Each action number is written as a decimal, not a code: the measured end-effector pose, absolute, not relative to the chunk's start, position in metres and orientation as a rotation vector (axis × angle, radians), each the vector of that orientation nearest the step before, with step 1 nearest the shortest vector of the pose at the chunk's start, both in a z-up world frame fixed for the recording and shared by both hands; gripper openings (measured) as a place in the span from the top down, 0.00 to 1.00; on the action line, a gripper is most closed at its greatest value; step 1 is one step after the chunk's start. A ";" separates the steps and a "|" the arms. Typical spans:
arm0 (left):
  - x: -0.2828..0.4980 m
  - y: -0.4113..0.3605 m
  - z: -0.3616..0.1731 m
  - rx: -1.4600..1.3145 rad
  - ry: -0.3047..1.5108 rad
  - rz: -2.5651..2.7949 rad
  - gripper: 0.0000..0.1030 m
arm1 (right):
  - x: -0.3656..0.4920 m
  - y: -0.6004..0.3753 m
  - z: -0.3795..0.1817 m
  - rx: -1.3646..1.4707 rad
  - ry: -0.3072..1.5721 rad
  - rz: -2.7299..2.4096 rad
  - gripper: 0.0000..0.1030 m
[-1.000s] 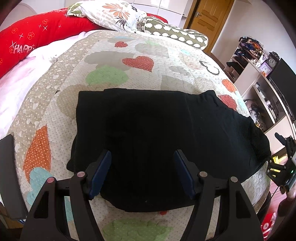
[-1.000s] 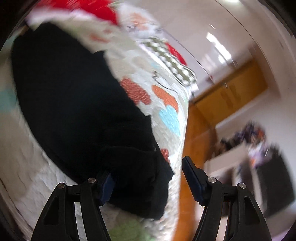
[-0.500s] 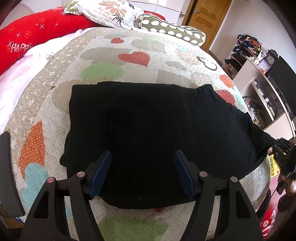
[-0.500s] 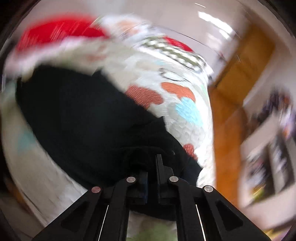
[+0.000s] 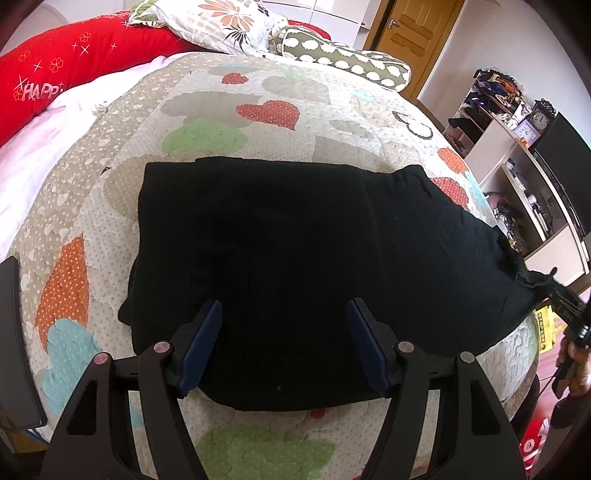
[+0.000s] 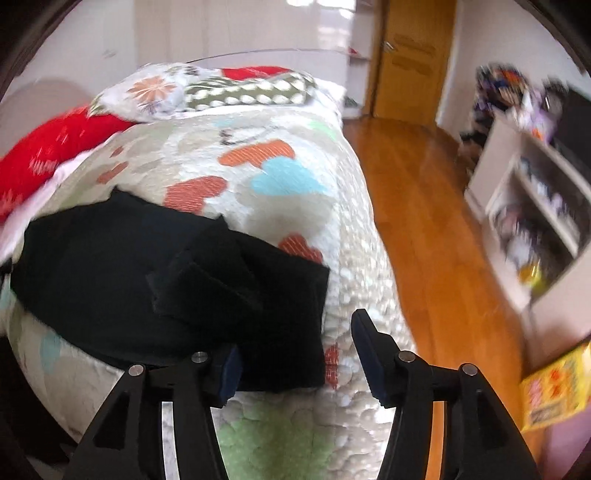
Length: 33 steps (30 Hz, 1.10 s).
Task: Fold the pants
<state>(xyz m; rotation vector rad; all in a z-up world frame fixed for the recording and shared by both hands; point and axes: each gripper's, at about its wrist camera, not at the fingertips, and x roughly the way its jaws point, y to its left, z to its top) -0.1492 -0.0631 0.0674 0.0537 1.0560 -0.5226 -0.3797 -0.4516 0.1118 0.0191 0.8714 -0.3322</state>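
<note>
A: Pants (image 5: 295,258) flat on the bed quilt (image 5: 207,96), beneath the left tool (image 5: 284,332), spread wide, empty.

B: Right tool (image 6: 295,350) wide too, empty, over their end.

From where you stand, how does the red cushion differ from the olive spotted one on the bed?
The red cushion is bright red with pale stars, flowers and lettering; the olive cushion carries rows of white blobs. The red cushion lies on the left, the olive cushion farther back, toward the wooden door. Both are long and lie beyond the black pants.
</note>
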 end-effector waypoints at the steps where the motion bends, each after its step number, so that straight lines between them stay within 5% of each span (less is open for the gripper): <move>1: -0.149 -0.063 0.067 0.054 1.056 -0.524 0.33 | -0.382 -0.450 0.118 0.009 0.871 -0.320 0.42; 6: -0.150 -0.062 0.067 0.049 1.055 -0.530 0.33 | -0.385 -0.461 0.135 -0.013 0.924 -0.327 0.29; 25: -0.151 -0.068 0.059 0.068 1.061 -0.528 0.31 | -0.419 -0.554 0.074 0.852 0.813 -0.220 0.22; 33: -0.151 -0.067 0.059 0.060 1.063 -0.532 0.31 | -0.429 -0.559 0.090 0.774 0.773 -0.318 0.22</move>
